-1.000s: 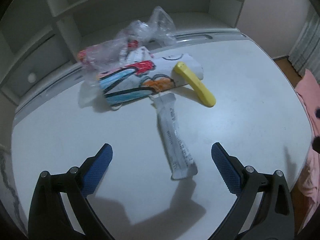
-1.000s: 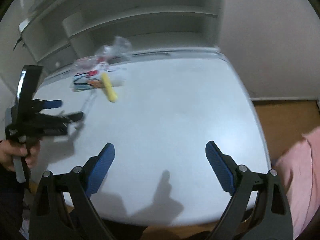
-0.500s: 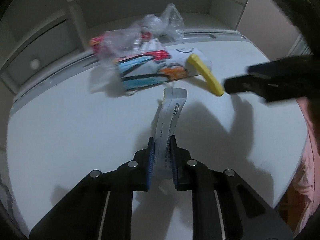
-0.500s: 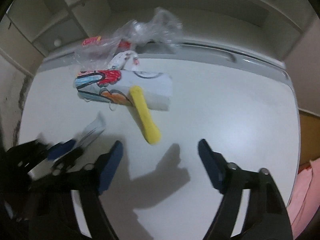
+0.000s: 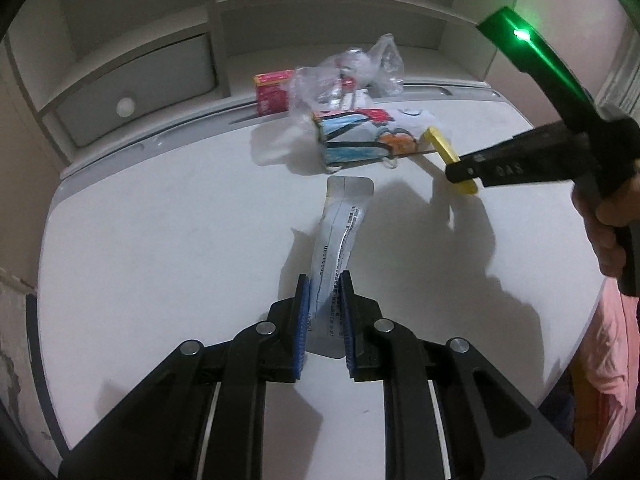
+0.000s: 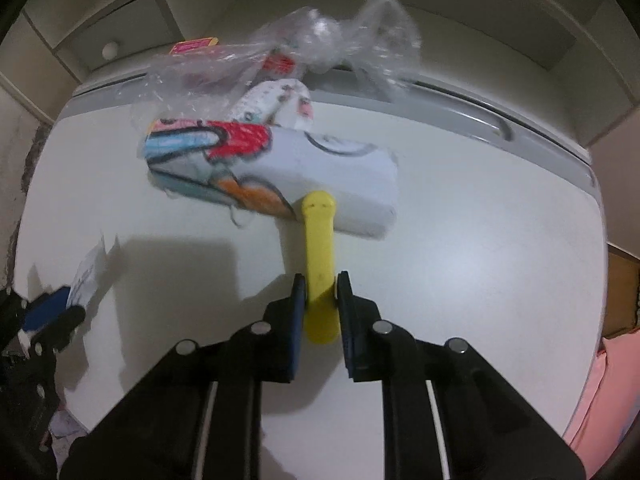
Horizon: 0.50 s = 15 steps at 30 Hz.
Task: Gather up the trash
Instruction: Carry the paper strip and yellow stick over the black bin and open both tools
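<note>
Centrally, the left gripper (image 5: pixel 324 312) has its jaws pinched on the near end of a silvery wrapper (image 5: pixel 340 232), whose far end points toward the back of the white table (image 5: pixel 160 240). Likewise, the right gripper (image 6: pixel 320 304) has its jaws closed on the near part of a yellow piece (image 6: pixel 318 240); the far tip of that piece touches a folded cloth (image 6: pixel 280 168) printed in red, blue and orange. Behind the cloth lie a crumpled clear bag (image 6: pixel 320 48) and a red box (image 5: pixel 272 92), at the table's rear edge below white shelves (image 5: pixel 140 60).
</note>
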Each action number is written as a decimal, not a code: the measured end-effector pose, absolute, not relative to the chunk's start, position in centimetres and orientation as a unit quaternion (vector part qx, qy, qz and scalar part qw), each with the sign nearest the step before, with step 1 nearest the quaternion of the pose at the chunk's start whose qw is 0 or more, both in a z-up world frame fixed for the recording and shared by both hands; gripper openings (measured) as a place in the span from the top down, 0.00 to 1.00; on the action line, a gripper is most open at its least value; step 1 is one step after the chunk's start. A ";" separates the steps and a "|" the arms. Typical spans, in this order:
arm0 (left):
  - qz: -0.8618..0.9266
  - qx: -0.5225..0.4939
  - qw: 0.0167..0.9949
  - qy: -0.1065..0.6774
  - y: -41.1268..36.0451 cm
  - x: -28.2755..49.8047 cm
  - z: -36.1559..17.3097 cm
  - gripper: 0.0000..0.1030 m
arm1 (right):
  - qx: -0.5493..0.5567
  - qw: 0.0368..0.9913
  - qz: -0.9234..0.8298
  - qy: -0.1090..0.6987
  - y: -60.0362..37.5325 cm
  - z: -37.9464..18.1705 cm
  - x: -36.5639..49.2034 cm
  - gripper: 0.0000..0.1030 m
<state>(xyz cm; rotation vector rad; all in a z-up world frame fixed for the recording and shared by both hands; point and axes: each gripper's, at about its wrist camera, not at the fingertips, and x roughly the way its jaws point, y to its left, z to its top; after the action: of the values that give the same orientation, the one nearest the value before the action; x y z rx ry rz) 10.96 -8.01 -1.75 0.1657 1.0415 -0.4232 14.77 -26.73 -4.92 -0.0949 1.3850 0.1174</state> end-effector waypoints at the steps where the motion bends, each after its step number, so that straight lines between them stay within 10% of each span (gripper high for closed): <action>1: -0.204 0.079 0.842 0.493 -9.1 11.4 -1.8 0.86 | -0.040 0.769 0.053 0.636 -27.2 -4.8 14.4 0.84; 15: -0.349 0.145 0.799 0.467 -29.7 4.6 -1.0 0.86 | 0.050 0.784 -0.083 0.613 -46.6 -0.9 -1.2 0.86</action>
<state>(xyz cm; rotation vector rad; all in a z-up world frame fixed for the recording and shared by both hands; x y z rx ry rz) 4.58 -29.66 -1.04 0.3112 1.0024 -0.7479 -1.23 -46.63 -0.85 0.1077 1.3235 -0.1797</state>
